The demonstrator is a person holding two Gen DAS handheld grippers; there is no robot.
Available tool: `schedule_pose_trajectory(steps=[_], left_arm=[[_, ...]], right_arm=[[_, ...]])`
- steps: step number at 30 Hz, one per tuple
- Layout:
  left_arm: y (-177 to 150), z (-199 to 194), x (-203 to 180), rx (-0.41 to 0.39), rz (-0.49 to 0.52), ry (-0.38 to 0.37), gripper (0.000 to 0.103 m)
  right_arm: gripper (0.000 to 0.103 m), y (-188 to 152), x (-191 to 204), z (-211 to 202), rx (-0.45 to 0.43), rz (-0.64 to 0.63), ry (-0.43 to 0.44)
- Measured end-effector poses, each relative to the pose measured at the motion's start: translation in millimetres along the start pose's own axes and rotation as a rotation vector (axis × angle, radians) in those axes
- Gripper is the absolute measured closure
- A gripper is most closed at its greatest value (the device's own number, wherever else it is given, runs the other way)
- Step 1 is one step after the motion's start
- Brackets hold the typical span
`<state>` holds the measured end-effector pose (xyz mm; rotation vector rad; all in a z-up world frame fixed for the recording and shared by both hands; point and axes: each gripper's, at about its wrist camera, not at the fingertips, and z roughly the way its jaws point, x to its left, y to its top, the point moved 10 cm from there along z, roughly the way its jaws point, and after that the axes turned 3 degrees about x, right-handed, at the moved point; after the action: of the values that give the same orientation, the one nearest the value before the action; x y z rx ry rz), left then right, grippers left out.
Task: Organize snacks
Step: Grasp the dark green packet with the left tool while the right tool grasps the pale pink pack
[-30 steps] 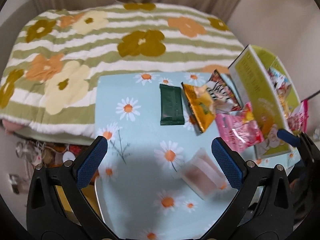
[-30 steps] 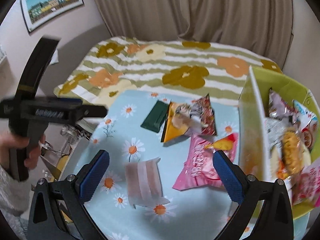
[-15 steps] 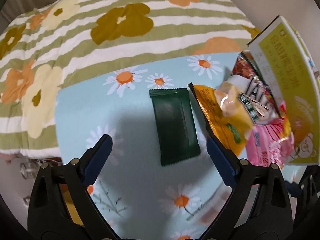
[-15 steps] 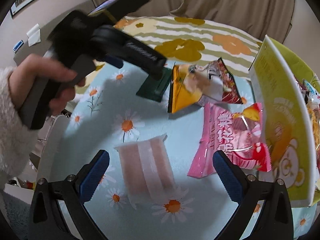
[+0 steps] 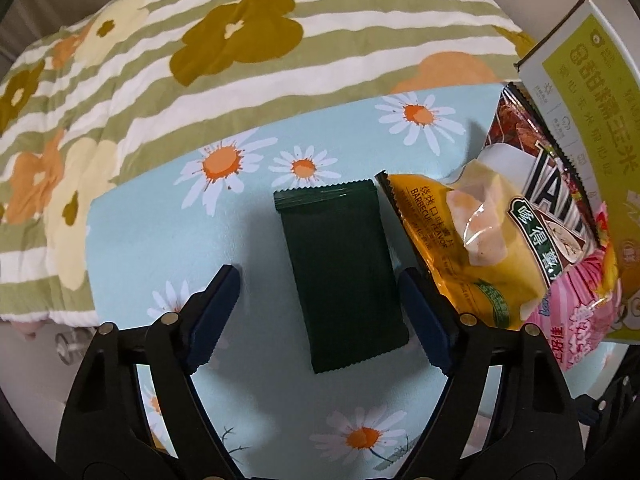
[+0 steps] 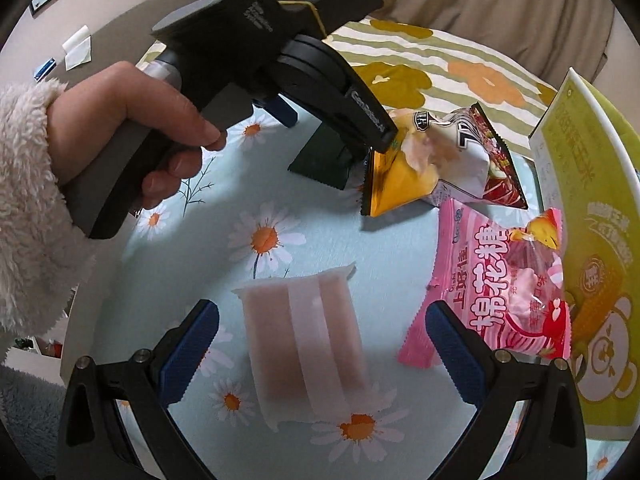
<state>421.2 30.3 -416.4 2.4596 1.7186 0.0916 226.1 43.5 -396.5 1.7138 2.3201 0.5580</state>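
snacks lie loose on the daisy-print surface (image 5: 132, 232). the left claw (image 5: 320, 300) is spread wide around the dark green packet (image 5: 340, 272), not yet closed; lower it squarely and pinch the long sides, clear of the orange bag (image 5: 452, 248) marked "barbecue flavor". the right claw (image 6: 322, 350) hangs open over the pale pink packet (image 6: 304, 340). beyond, a pink marshmallow bag (image 6: 500, 296) leans by the green box (image 6: 600, 240).

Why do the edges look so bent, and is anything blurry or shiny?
Left wrist view: fisheye lens curves the bedspread; glare on the orange bag; green packet sharp. Right wrist view: the pale packet looks soft, the box bows outward.
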Motion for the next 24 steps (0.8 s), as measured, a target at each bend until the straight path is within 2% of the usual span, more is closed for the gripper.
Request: schedule_pose_trajectory(steps=[3, 7, 8, 20, 24], left_arm=[[1, 0, -4, -0.010, 0.025, 0.030, 0.027], [1, -5, -13, -0.026, 0.059, 0.023, 0.052], [1, -6, -15, -0.028, 0.071, 0.020, 0.055], [-17, -11, -4, -0.036, 0.025, -0.032, 0.058], [-30, -14, 1, -0.036, 0.000, -0.043, 0.058]], right_arm=[[0.002, 0, -1, 1, 0.000, -0.002, 0.012], [0.005, -2, 0, 6, 0.005, -0.012, 0.024], [0.005, -3, 1, 7, 0.005, -0.014, 0.026], [0.005, -13, 4, 12, 0.010, -0.044, 0.033], [0.014, -18, 9, 17, 0.028, -0.066, 0.042]])
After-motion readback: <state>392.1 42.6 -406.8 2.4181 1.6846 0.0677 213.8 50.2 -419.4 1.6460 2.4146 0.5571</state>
